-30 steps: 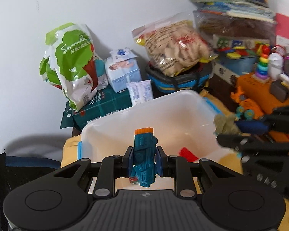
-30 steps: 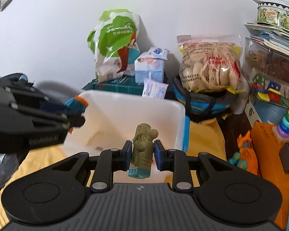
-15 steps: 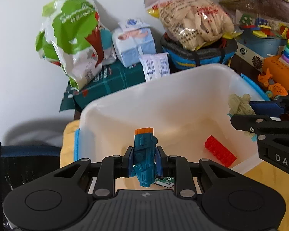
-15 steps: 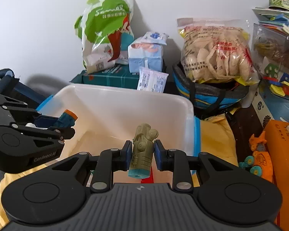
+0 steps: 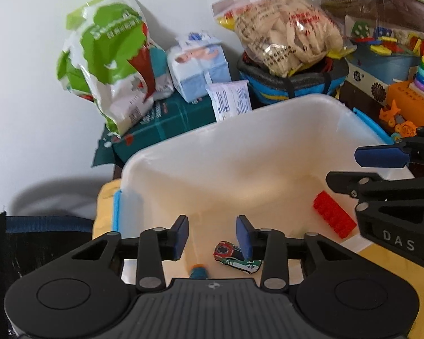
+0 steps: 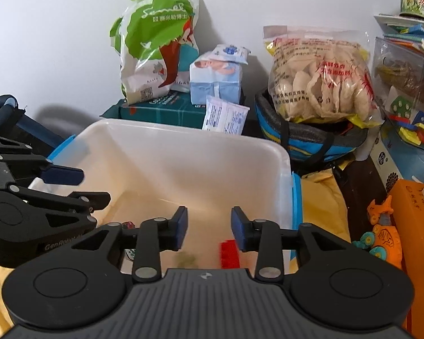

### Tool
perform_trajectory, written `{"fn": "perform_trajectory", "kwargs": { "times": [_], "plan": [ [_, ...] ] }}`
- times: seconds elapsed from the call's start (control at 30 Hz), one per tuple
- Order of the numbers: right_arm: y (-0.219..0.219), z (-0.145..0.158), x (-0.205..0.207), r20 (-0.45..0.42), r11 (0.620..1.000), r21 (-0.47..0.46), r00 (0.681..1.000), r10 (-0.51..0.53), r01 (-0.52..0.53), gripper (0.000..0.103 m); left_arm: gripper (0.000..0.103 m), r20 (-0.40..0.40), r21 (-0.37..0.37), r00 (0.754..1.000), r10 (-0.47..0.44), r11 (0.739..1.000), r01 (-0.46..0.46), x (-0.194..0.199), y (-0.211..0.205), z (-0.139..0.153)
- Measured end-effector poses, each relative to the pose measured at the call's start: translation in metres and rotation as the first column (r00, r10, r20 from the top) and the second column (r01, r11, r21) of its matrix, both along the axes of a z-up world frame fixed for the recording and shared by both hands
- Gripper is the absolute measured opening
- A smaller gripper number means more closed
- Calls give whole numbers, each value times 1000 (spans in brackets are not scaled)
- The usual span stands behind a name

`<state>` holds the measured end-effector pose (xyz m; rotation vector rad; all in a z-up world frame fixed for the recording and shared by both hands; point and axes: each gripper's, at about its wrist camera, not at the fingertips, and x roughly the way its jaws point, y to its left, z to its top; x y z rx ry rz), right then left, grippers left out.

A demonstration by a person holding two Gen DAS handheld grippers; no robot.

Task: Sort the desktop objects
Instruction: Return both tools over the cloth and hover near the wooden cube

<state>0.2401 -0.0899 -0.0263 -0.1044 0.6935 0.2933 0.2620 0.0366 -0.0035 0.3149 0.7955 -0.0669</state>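
Note:
Both grippers hang over a white plastic bin (image 5: 240,130) (image 6: 183,141). My left gripper (image 5: 212,237) is open and empty; the blue toy with the orange tip (image 5: 198,271) lies in the bin just below it, beside a small toy car (image 5: 236,257) and a red brick (image 5: 333,217). My right gripper (image 6: 209,230) is open and empty; the olive green toy (image 6: 187,260) shows blurred below it next to the red brick (image 6: 229,254). Each gripper shows in the other's view, the right (image 5: 381,156) and the left (image 6: 62,175).
Behind the bin stand a green and white bag (image 6: 155,42), a tissue pack (image 6: 216,79), a dark green box (image 5: 161,121) and a bag of crackers (image 6: 316,82) on a blue helmet (image 6: 311,138). Orange toys (image 6: 381,231) and stacked boxes crowd the right. A yellow cloth (image 6: 322,197) lies under the bin.
Both grippers opened over the bin. The blue toy dropped from the left gripper and the olive green toy dropped from the right gripper into the bin.

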Motion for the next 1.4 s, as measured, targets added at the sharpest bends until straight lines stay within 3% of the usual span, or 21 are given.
{"fn": "perform_trajectory", "kwargs": {
  "times": [0.17, 0.3, 0.5, 0.67, 0.93, 1.4],
  "plan": [
    [-7, 10, -24, 28, 1000, 9, 1000, -2, 2, 46, 43, 56, -59, 998, -2, 998, 6, -39, 5, 22],
    [-17, 15, -51, 44, 1000, 15, 999, -4, 3, 50, 47, 57, -84, 998, -9, 996, 14, -75, 5, 25],
    [-38, 2, -93, 27, 1000, -13, 1000, -3, 3, 52, 47, -17, -100, 999, -31, 995, 29, -117, -7, 2],
    [-63, -33, -116, -78, 999, -24, 997, -30, 29, 52, 47, -110, -77, 988, -111, 992, 103, -145, -34, -34],
    [-75, -63, -143, -161, 999, -17, 986, -52, 50, 52, 47, -192, -43, 971, -144, 989, 139, -160, -56, -69],
    [-75, -64, -156, -162, 998, 46, 986, -36, 44, 52, 47, -185, -26, 977, -106, 994, 103, -171, -56, -66]
  ]
}}
